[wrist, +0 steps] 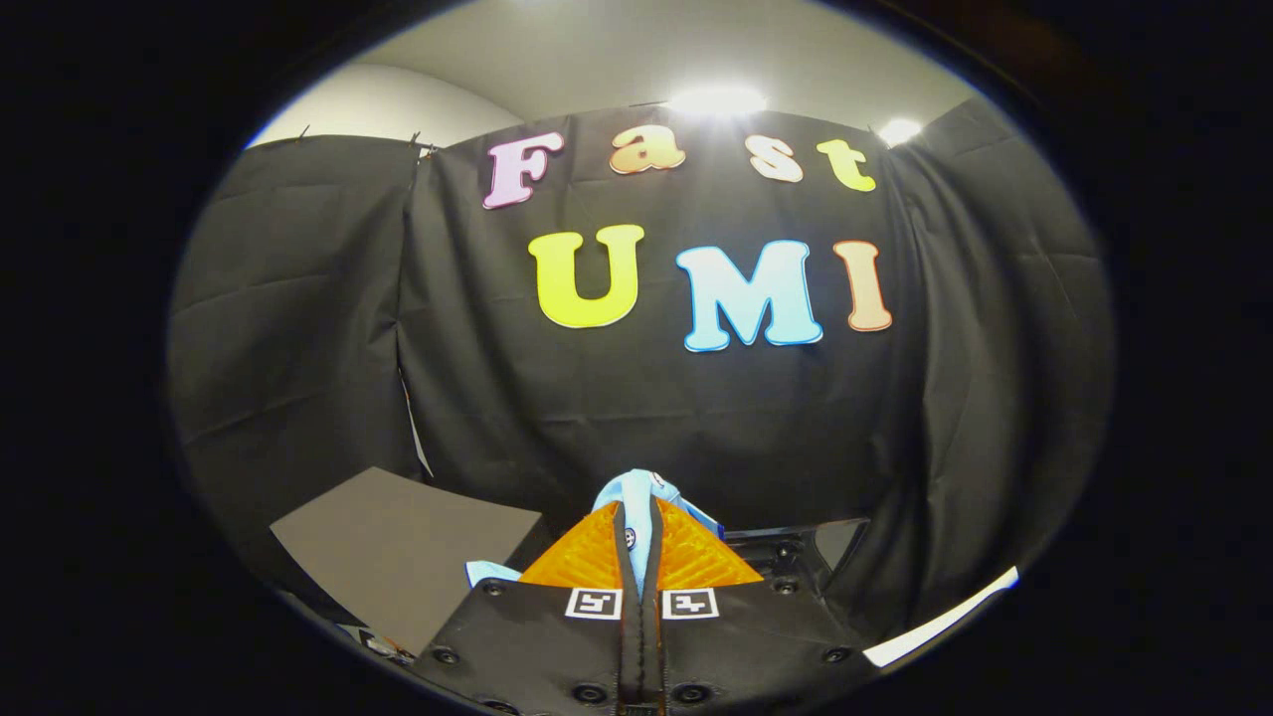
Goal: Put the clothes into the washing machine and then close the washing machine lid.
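Observation:
My gripper (pixel 641 537) is shut on a light blue piece of clothing (pixel 641 489). The cloth is pinched between the two fingers, bunches up above the fingertips, and a small corner of it (pixel 489 572) hangs out to the left below them. The gripper is held up high, facing the black cloth wall. The rest of the garment is hidden behind the fingers.
A flat grey panel (pixel 398 552) lies low to the left of the fingers. A dark object with a glossy edge (pixel 796 547) sits just right of the fingers. A white strip (pixel 945 617) runs low on the right. The black booth wall (pixel 646 398) stands straight ahead.

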Demonstrator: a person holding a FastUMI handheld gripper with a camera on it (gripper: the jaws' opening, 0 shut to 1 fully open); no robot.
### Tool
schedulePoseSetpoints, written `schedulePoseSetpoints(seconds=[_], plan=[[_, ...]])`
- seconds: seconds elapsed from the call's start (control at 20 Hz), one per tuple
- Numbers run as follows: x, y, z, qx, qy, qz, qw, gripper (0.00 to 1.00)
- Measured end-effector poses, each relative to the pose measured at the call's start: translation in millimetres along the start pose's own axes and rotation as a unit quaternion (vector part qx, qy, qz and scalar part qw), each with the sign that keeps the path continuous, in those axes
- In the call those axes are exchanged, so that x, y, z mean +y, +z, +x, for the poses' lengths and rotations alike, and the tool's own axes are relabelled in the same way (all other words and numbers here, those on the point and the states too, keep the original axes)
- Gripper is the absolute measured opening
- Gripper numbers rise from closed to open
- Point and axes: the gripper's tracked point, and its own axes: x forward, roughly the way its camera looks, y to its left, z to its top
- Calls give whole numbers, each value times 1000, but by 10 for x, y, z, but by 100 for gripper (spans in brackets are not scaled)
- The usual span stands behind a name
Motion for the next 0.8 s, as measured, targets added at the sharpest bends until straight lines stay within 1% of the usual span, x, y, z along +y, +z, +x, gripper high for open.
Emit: schedulePoseSetpoints(seconds=[0.35,0.8], plan=[[-290,-805,146,74,-24,-11,997,1],[-506,-1729,292,152,-37,15,987,1]])
